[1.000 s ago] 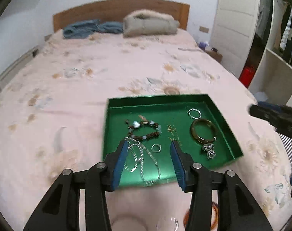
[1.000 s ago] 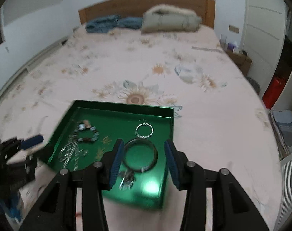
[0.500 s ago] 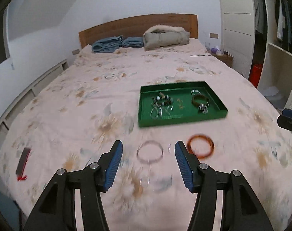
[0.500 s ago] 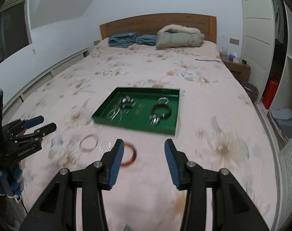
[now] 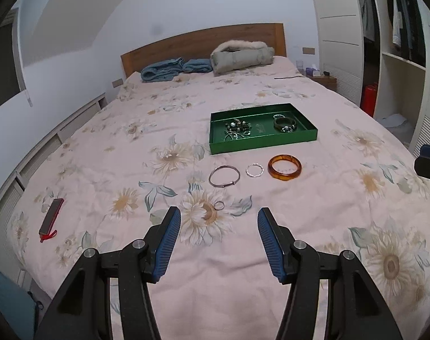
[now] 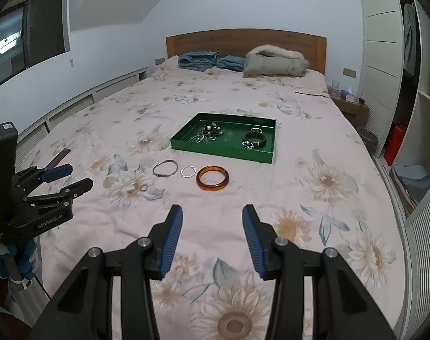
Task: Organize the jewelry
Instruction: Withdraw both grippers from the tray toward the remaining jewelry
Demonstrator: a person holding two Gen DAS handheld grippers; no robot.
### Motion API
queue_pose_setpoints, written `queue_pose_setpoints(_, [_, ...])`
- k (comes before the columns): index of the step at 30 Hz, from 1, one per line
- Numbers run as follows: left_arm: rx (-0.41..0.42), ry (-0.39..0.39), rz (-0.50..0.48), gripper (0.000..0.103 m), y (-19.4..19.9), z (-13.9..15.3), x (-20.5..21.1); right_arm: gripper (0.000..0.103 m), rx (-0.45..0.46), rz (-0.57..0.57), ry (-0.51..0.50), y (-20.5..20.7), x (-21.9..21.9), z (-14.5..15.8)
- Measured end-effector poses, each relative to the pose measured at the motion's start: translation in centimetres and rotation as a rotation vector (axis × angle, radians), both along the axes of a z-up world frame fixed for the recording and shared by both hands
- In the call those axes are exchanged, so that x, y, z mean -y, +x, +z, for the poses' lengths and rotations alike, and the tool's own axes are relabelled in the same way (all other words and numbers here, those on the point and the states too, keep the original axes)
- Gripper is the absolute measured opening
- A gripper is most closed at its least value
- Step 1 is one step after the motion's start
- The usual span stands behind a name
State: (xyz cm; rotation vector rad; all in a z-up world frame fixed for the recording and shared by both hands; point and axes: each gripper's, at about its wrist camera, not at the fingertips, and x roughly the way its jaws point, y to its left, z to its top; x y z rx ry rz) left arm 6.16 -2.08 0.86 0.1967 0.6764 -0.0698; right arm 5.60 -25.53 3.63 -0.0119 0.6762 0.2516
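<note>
A green tray (image 5: 260, 141) (image 6: 220, 153) lies on the floral bedspread and holds a bead bracelet, chains, rings and a dark bangle. In front of it on the bed lie a silver bangle (image 5: 224, 176) (image 6: 165, 168), a small silver ring-bracelet (image 5: 254, 170) (image 6: 188, 171), an amber bangle (image 5: 284, 168) (image 6: 212, 181) and a small ring (image 5: 219, 205) (image 6: 143, 188). My left gripper (image 5: 218, 226) is open and empty, well back from the items; it also shows in the right wrist view (image 6: 67, 178). My right gripper (image 6: 212, 221) is open and empty, held back from the amber bangle.
A red and black flat object (image 5: 51, 216) lies near the bed's left edge. Blue clothes (image 5: 175, 69) and a grey jacket (image 5: 242, 56) lie by the headboard. A wardrobe and shelves (image 5: 399, 56) stand to the right of the bed.
Both grippers have pulled far back from the green tray. The loose bangles and rings in front of the tray have come into view.
</note>
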Motion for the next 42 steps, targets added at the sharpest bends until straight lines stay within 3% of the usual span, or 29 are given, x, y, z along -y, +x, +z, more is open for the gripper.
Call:
queue_pose_setpoints(15, [0.009,0.012,-0.006,0.056,-0.5,-0.5,-0.1,0.042,-0.013,-0.026,0.019,-1.9,0.2,-1.2])
queue_pose_setpoints(42, [-0.124,0.030,0.033,0.056,8.5,-6.5,-0.8,0.042,-0.117,-0.005,0.043,7.9,-0.9,-6.9])
